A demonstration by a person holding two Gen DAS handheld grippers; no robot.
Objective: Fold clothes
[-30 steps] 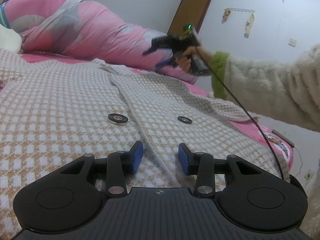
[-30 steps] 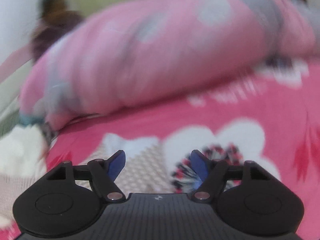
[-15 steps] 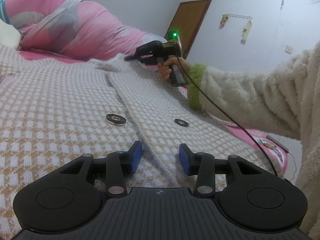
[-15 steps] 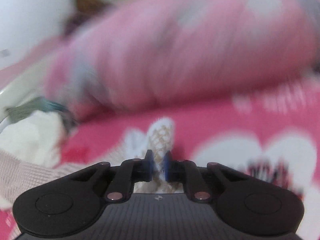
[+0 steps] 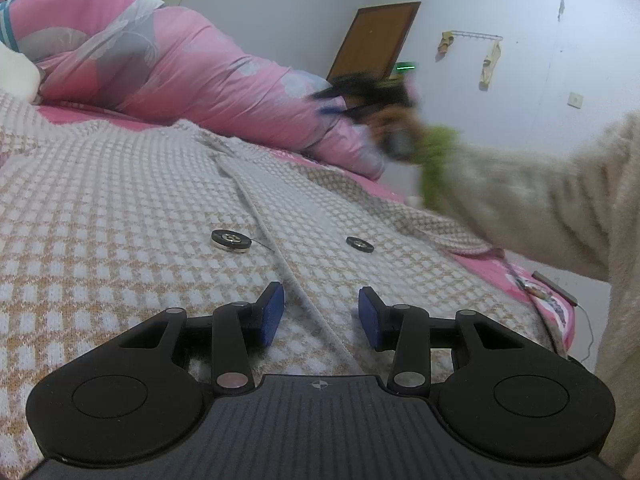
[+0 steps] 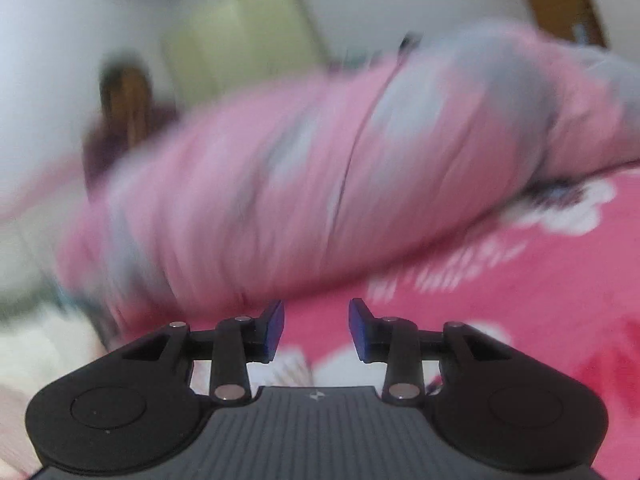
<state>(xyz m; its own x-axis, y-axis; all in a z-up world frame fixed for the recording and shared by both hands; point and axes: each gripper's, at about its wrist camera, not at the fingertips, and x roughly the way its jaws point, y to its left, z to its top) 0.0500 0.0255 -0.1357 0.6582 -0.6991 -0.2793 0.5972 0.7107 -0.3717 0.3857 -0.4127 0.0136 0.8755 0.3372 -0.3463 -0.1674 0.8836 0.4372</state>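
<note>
Your right tool has just released the checked cardigan, jaws reopening empty; your left tool waits unclenched above its front edge.

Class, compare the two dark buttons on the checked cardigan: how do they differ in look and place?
The left button looks larger and thicker, with a trailing thread; the right button looks smaller and flatter. The left button lies left of the cardigan front edge, the right button right of it. Both are dark, round, lying flat.
</note>
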